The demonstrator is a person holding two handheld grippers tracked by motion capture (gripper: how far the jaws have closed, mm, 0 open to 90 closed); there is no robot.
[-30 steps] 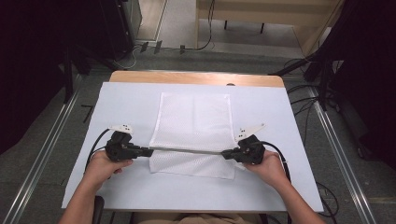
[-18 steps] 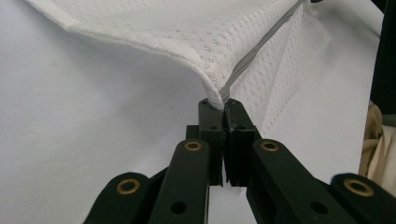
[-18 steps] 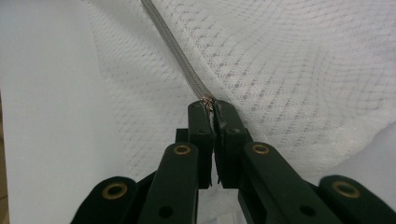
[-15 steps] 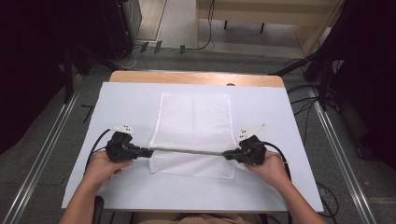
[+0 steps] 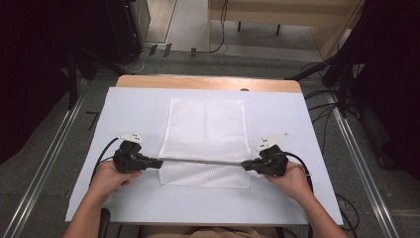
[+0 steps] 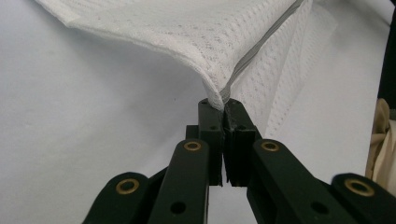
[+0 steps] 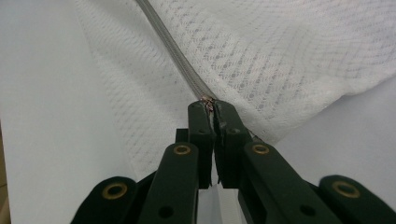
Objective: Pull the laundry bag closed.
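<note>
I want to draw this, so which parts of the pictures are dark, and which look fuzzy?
High view: the room's sides are nearly black, while the white table cover is brightly lit. Left gripper view: the mesh bag is sharp near the left gripper, the black links at the bottom slightly soft. Right gripper view: the zipper goes soft farther from the right gripper.

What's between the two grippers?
The mesh bag's grey zipper, pulled taut from the left gripper to the right gripper, in the high view.
</note>
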